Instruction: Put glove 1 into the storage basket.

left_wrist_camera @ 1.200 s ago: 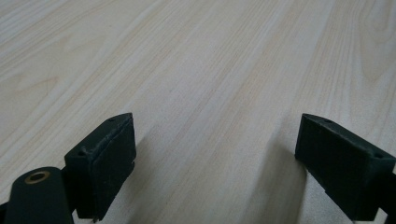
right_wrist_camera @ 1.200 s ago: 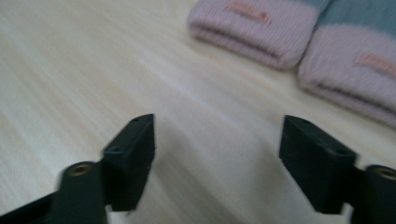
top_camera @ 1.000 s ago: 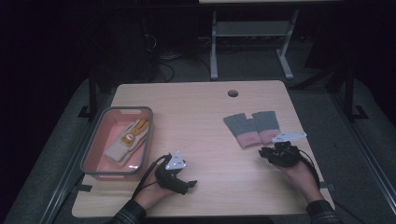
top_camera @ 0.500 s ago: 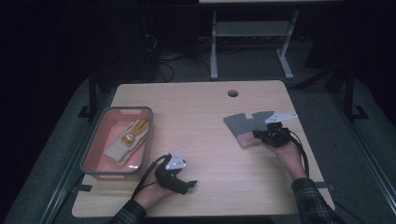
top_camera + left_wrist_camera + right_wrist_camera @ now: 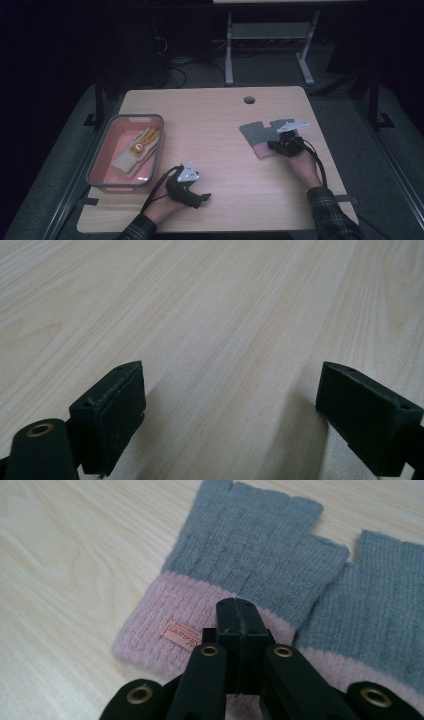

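**Right jaws closed over the cuff of a grey glove**

The right gripper (image 5: 237, 625) has its jaws pressed together, with no gap showing, their tips over the pink cuff of the nearer grey glove (image 5: 250, 555); whether any knit is pinched cannot be told. A second grey glove (image 5: 380, 605) lies just beside it. Well apart from the gloves, the left gripper (image 5: 230, 415) rests with jaws wide, nothing between them, on the bare counter (image 5: 210, 125). Farther from the gloves stands a pink bin (image 5: 102, 160) holding a tan glove (image 5: 136, 150).
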`<state>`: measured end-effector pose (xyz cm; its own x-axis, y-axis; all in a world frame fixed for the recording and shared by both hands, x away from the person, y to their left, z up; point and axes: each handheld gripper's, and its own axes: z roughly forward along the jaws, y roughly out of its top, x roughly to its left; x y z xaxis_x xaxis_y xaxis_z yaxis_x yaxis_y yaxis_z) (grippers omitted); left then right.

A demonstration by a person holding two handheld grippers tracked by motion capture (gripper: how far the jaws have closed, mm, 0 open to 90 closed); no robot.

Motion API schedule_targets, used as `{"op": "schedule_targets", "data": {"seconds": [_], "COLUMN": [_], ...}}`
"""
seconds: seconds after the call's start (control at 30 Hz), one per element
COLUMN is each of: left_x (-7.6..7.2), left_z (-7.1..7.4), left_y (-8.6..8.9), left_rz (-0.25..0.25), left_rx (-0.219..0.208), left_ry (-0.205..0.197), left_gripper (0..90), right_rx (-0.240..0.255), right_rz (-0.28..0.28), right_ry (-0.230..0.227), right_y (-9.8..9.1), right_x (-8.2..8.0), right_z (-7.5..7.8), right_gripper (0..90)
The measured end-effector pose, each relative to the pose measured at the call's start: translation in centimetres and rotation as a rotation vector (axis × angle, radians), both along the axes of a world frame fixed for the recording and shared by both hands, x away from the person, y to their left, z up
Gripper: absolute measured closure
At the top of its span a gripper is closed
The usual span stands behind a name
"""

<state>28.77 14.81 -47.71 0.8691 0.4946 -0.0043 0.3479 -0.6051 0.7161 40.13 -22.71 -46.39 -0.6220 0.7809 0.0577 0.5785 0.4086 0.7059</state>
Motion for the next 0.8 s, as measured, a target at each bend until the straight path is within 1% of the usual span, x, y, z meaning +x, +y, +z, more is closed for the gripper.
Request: {"op": "schedule_targets", "data": {"seconds": [0.07,0.17,0.27,0.33,0.47,0.5,0.53,0.6,0.63,0.67,0.8], "left_x": [0.0,0.0,0.0,0.0,0.0,0.0,0.0,0.0,0.0,0.0,0.0], "left_z": [0.0,0.0,0.0,0.0,0.0,0.0,0.0,0.0,0.0,0.0,0.0], "left_y": [0.0,0.0,0.0,0.0,0.0,0.0,0.0,0.0,0.0,0.0,0.0], "left_rz": [0.0,-0.001,-0.001,-0.001,-0.001,-0.001,-0.001,-0.001,-0.001,-0.001,0.0], "left_rx": [0.001,0.002,0.002,0.001,0.001,0.001,0.001,0.001,0.001,0.001,0.001], "left_ry": [0.0,-0.001,0.0,0.0,0.0,0.001,0.001,0.0,0.001,0.001,0.001], "left_gripper": [11.7,11.7,11.7,11.7,11.7,11.7,11.6,11.7,11.7,11.7,11.7], "right_rx": [-0.014,-0.014,-0.013,-0.02,-0.024,-0.028,-0.028,-0.033,-0.035,-0.035,-0.046], "right_rz": [0.018,0.025,0.048,0.064,0.08,0.095,0.095,0.109,0.131,0.131,0.169], "right_ry": [0.006,0.01,0.015,0.022,0.024,0.029,0.029,0.035,0.04,0.04,0.051], "right_y": [0.2,0.3,0.5,0.8,1.1,1.2,1.2,1.4,1.6,1.6,2.2], "right_x": [-0.3,-0.5,-1.0,-1.5,-1.9,-2.3,-2.3,-2.8,-3.3,-3.3,-4.3], "right_z": [0.1,0.2,0.2,0.3,0.4,0.4,0.4,0.5,0.6,0.6,0.7], "right_gripper": [90.0,90.0,90.0,90.0,90.0,90.0,90.0,90.0,90.0,90.0,90.0]}}
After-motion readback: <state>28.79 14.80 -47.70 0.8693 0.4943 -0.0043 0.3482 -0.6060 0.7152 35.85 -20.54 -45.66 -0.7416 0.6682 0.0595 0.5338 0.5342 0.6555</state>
